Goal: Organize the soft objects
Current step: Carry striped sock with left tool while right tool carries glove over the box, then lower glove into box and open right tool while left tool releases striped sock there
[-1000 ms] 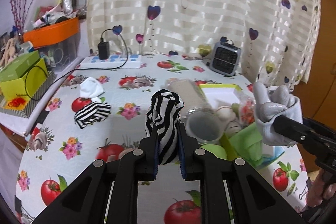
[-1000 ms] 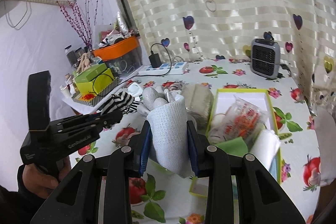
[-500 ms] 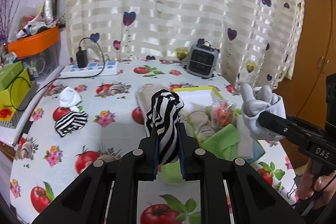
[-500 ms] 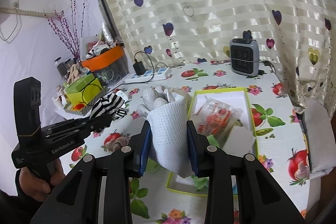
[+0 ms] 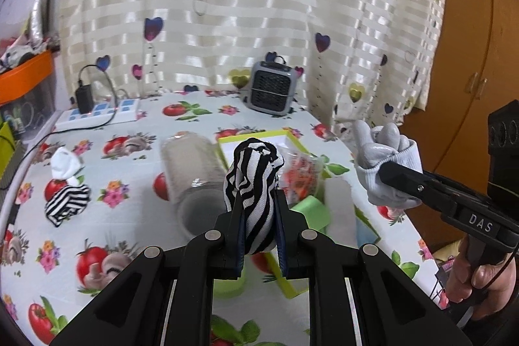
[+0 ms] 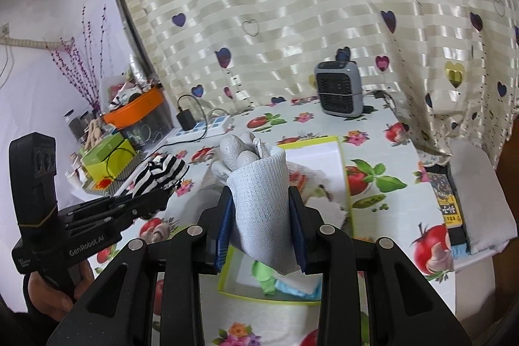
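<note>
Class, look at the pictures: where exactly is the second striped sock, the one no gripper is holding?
In the left wrist view, the loose striped sock lies on the tablecloth at far left, just below a white sock.

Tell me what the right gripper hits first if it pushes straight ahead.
Probably the green-rimmed box: the right gripper, shut on the grey glove, points down at its white interior. Depth is uncertain.

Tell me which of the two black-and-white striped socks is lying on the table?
The striped sock near the table's left edge, beside a white sock. The other striped sock is lifted, clamped between the left gripper fingers.
</note>
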Motion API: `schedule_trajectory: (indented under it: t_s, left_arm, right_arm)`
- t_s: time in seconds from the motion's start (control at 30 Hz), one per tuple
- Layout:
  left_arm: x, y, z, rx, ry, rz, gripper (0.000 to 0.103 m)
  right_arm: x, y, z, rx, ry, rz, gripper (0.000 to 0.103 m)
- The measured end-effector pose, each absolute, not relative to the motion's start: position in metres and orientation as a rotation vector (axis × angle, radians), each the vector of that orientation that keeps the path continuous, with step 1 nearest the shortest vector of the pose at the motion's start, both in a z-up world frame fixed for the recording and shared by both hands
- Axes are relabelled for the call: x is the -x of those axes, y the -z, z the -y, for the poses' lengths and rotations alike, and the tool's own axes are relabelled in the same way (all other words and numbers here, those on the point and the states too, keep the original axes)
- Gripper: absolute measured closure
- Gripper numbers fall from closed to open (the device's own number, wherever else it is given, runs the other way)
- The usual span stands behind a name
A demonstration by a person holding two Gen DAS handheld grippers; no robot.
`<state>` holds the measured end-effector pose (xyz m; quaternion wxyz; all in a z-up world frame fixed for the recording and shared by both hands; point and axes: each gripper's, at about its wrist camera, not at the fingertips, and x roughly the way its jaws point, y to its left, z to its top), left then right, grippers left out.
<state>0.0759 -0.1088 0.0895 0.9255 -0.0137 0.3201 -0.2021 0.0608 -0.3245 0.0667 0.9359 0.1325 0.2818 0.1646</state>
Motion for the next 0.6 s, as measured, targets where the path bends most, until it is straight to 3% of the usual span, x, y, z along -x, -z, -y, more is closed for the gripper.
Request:
schedule_trajectory:
  t_s: [0.6]
  left_arm:
    - [-0.098,-0.046,0.157,0.036,0.515,-0.791,0.089]
  right_arm:
    - [-0.121,-0.048,0.345,-0.252,-0.273,-0.636,0.07]
